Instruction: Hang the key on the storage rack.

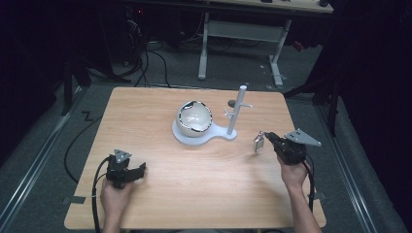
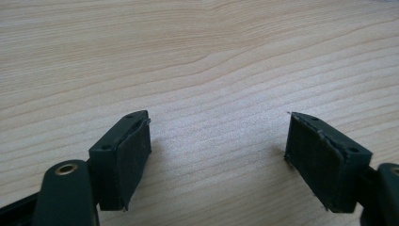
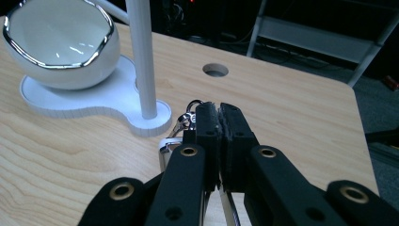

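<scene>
1. The right gripper (image 1: 270, 138) has its jaws pressed together on a key ring with a small tag (image 1: 259, 142), which hangs just off its tip above the table (image 1: 160, 194).
2. Ahead of it stands a white stand (image 1: 233, 114); beside that, a bowl (image 1: 194, 118), its inside bare.
3. The left gripper (image 2: 219, 155) rests wide open, holding nothing.

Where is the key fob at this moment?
In the high view the key fob hangs from the shut right gripper on the table's right side, just right of the white stand.
</scene>
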A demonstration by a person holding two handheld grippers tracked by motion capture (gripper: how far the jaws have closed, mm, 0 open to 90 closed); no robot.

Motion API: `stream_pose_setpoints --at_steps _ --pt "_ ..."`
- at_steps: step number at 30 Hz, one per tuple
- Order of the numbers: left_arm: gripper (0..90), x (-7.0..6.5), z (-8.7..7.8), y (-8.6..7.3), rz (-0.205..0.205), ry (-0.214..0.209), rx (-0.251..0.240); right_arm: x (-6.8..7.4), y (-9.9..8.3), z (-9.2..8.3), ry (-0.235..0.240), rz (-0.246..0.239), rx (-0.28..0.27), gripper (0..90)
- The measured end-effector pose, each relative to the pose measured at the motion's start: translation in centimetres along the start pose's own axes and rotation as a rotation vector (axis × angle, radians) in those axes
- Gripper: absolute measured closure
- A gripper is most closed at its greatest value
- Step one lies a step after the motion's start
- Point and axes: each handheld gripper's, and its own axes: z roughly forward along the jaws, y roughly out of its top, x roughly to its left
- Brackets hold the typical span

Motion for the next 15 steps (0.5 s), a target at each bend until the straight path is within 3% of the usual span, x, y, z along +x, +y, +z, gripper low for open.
stream_pose_setpoints --at_steps 15 --pt "23.1 0.0 0.0 0.0 0.0 0.0 0.0 -0.1 2.5 -1.3 0.033 -0.011 -0.069 87.5"
